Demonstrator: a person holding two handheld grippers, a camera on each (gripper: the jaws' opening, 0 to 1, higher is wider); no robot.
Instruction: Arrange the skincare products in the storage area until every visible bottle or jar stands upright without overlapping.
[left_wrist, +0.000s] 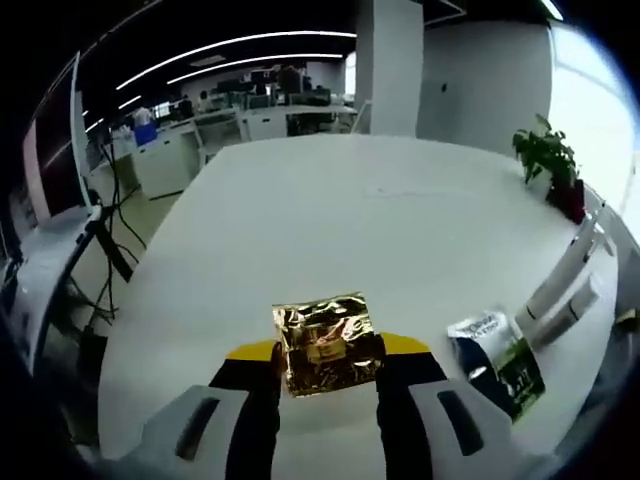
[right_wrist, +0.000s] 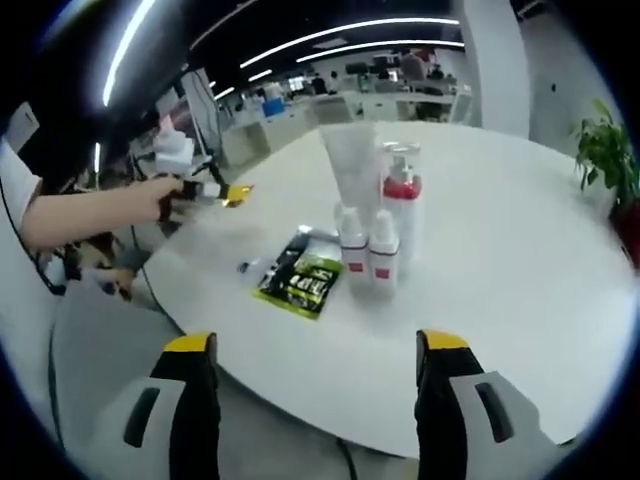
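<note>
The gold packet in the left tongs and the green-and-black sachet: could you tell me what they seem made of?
Gold packet: likely metallised foil, crinkled with mirror-like glints. Green-and-black sachet: probably glossy printed plastic film, lying flat on the white table with a soft sheen.

On the table (right_wrist: 520, 300), the bottles (right_wrist: 370, 250) stand bunched together, touching. A flat packet (right_wrist: 300, 280) lies just beside them, on their left in the right gripper view. A potted plant (right_wrist: 605, 160) stands well behind them.
</note>
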